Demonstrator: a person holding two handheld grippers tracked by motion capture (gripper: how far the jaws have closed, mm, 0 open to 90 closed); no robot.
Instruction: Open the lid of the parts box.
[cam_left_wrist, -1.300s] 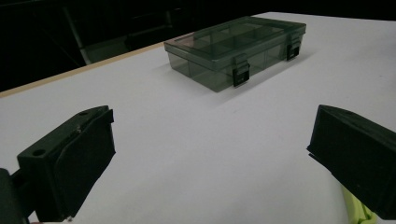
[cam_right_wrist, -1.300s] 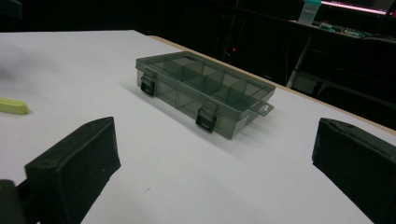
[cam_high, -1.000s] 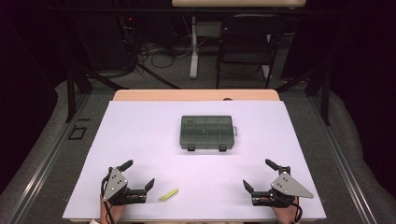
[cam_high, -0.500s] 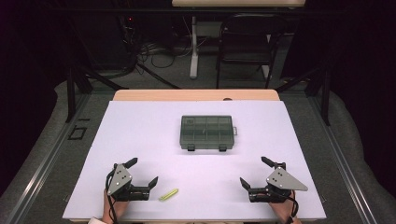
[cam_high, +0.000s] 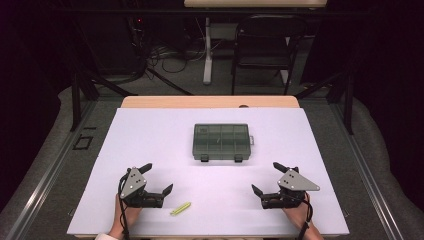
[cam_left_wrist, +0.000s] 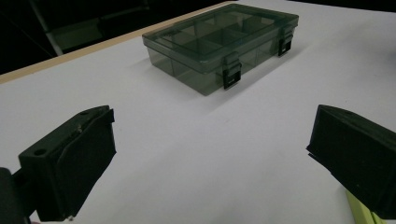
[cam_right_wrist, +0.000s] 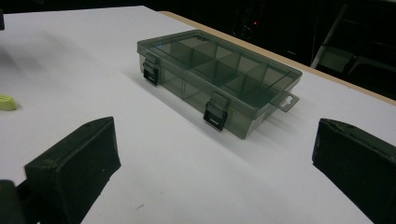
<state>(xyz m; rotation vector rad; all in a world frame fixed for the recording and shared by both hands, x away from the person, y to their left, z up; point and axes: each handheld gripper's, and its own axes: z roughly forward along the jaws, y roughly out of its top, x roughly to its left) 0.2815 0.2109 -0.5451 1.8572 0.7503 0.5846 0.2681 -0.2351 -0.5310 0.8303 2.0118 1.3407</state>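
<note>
Dark room, cables and a chair (cam_high: 264, 45) behind the bench. White table (cam_high: 150, 135) in front. Closed smoky-grey compartment box (cam_high: 221, 142), two latches on its near side, sits mid-table, well apart from both grippers. Left gripper (cam_high: 156, 179) low at the near left edge, jaws spread wide, holding nothing. Yellow-green stick (cam_high: 180, 208) lies flat just beside it, to its right. Right gripper (cam_high: 268, 178) low at the near right, jaws likewise wide apart and empty.
</note>
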